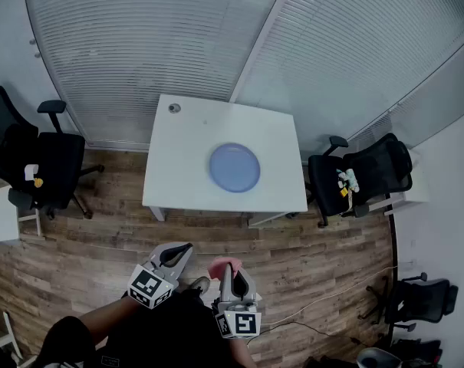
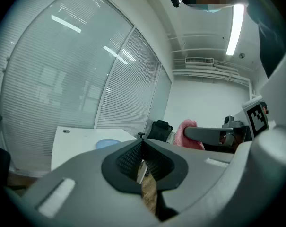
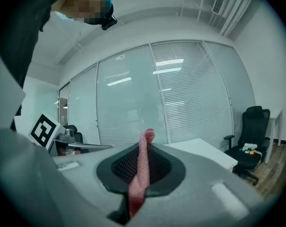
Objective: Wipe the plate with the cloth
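I stood in an office: a white desk [image 1: 187, 129] at twelve o'clock, a black swivel chair [image 1: 47, 167] at ten, another [image 1: 366, 171] at two, glass partitions with slatted blinds [image 1: 139, 44] behind, wood-plank floor [image 1: 86, 251] underfoot, strip light [image 2: 237, 27] overhead.

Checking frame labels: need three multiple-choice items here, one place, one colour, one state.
1. Where is the plate? A on the table; B on a chair; C on the floor.
2. What colour is the cloth? A white; B pink; C green.
3. The right claw is: A open and empty; B shut on the cloth; C shut and empty.
Answers: 1 A, it lies mid-table in the head view. 2 B, the fabric is pink. 3 B, it pinches the cloth in the right gripper view.
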